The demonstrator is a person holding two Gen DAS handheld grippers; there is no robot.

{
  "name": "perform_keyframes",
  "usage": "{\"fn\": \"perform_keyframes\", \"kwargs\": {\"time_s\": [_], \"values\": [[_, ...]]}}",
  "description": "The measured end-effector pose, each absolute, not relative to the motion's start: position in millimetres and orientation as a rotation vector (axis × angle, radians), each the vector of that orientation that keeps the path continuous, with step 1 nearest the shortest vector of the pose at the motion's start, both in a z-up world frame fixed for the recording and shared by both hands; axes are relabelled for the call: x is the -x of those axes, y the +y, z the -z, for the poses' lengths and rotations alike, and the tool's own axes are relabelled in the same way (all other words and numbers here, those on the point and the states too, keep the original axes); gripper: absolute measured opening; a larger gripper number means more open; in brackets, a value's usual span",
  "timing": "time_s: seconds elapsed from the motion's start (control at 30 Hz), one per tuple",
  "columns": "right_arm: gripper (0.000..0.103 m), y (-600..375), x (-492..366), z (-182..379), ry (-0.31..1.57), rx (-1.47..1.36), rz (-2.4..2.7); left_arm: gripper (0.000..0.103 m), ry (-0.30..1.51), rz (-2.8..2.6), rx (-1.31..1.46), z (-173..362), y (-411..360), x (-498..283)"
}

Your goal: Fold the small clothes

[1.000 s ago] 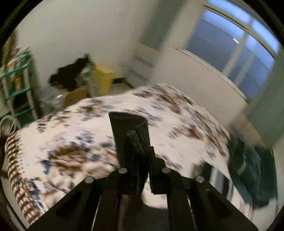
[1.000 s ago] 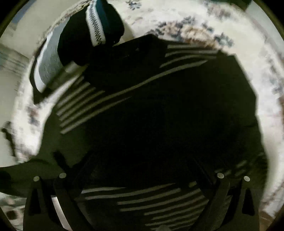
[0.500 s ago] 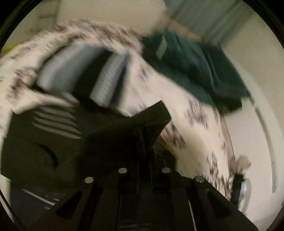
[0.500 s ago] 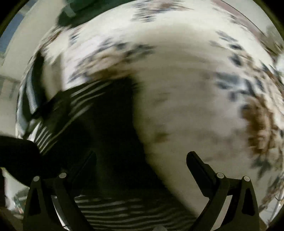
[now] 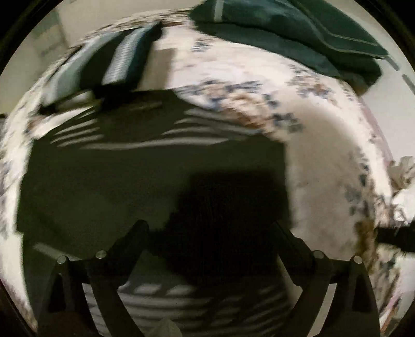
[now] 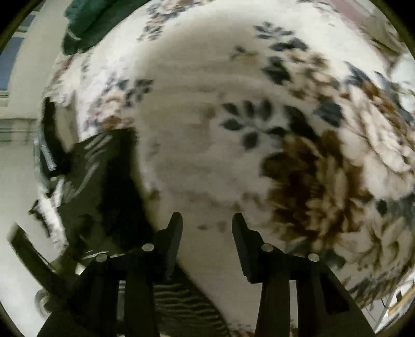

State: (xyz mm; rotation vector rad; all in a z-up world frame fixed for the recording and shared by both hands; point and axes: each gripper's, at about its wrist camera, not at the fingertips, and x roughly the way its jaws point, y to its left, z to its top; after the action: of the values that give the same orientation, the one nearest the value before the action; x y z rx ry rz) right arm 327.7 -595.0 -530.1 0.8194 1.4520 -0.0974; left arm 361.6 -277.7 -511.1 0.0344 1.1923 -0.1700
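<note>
A dark garment with thin pale stripes (image 5: 129,176) lies spread flat on the floral bedspread (image 5: 324,155). My left gripper (image 5: 208,225) hovers over the garment's right part. Its jaws are opening wide, and nothing is pinched between them. In the right wrist view the same garment (image 6: 103,181) lies at the left. My right gripper (image 6: 207,220) hangs over bare bedspread (image 6: 194,155) just to the right of the garment's edge. Its jaws are closing, with only the bedspread showing in the gap between them.
A stack of folded striped clothes (image 5: 111,59) sits beyond the garment at the far left of the bed. A dark green cloth (image 5: 285,33) lies heaped at the far right, and it also shows as the green cloth (image 6: 85,23) at the top left. The bed drops off at the left.
My left gripper swung down from facing the room to hang over the dark garment, and went from shut to wide open. My right gripper moved off the garment onto bare bedspread and its jaws narrowed.
</note>
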Motion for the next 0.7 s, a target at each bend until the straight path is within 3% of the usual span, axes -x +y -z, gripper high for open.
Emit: {"fn": "perform_keyframes", "kwargs": {"time_s": [0.03,0.1,0.4,0.43,0.47,0.5,0.7], "values": [[0.055,-589.2,-334.9,528.8,1.452,-0.823,0.066,0.096,1.194,0.143,-0.036,511.3,-261.7,-354.7],[0.064,-572.9,-356.6,525.6,1.439,-0.817,-0.004,0.096,1.212,0.031,-0.060,516.5,-221.8,-338.4],[0.064,-449.8,-455.4,559.4,1.512,-0.384,-0.100,0.096,1.272,-0.371,0.055,539.7,-66.8,-305.3],[0.057,-440.6,-461.3,569.2,1.538,-0.344,-0.104,0.096,1.261,-0.395,0.078,539.6,-55.0,-304.5],[0.041,-435.2,-464.6,574.3,1.548,-0.329,-0.107,0.096,1.253,-0.415,0.087,539.9,-48.6,-307.1],[0.011,-430.9,-466.5,575.8,1.545,-0.322,-0.101,0.096,1.242,-0.434,0.094,539.9,-41.3,-309.8],[0.009,-441.0,-456.0,524.6,1.362,-0.332,-0.020,0.096,1.179,-0.482,0.212,533.7,-0.4,-322.2]]}}
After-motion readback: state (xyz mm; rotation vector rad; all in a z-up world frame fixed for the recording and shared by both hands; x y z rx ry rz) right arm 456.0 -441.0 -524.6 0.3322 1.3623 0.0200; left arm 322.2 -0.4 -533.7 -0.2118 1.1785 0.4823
